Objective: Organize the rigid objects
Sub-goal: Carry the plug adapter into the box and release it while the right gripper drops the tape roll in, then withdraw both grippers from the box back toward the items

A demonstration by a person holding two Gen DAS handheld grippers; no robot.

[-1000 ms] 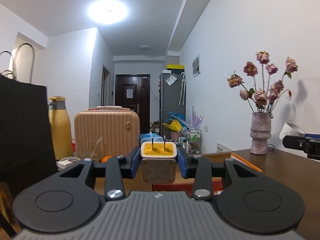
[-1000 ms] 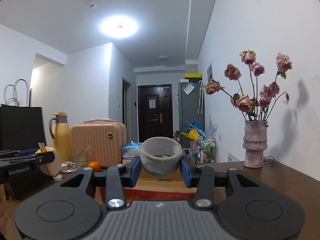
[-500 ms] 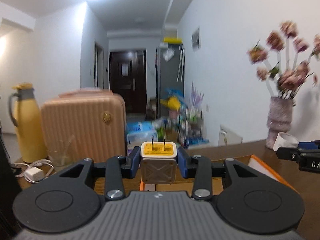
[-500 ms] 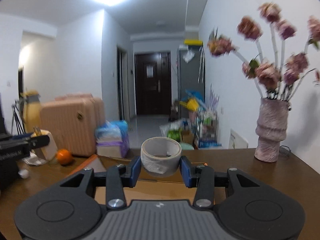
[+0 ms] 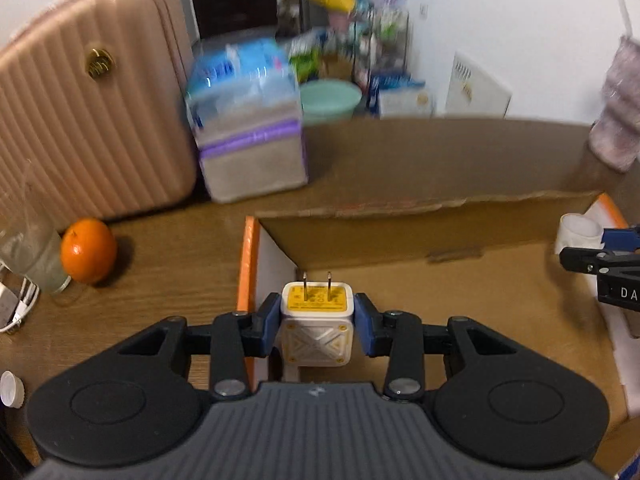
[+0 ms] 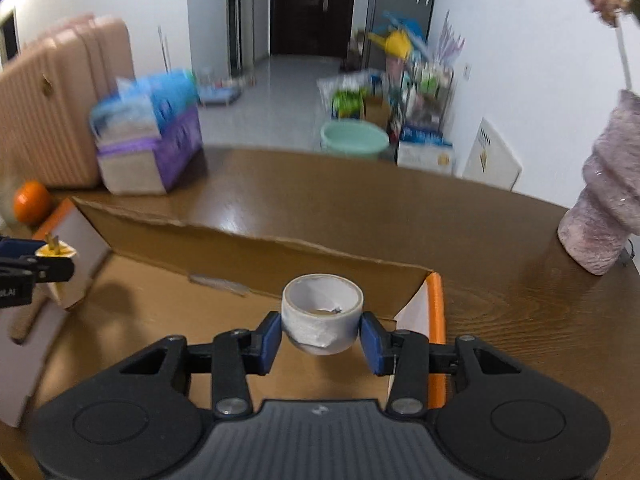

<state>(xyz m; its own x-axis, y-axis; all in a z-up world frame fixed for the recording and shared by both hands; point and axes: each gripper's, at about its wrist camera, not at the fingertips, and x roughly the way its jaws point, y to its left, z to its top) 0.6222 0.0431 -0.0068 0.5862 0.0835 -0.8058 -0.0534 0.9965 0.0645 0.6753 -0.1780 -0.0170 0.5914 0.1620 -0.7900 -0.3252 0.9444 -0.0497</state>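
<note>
My left gripper is shut on a white plug adapter with a yellow face and two prongs, held above the left end of an open cardboard box. My right gripper is shut on a roll of tape, held above the right end of the same box. The right gripper with the tape shows at the right edge of the left wrist view. The left gripper with the adapter shows at the left edge of the right wrist view.
The box has orange edges and sits on a brown wooden table. An orange, a glass and a white cable lie left of it. A pink vase stands at the right. A suitcase and a tissue pack are behind.
Both grippers have tilted down from facing the room to looking into the cardboard box, and have moved forward over it. Each still holds its object.
</note>
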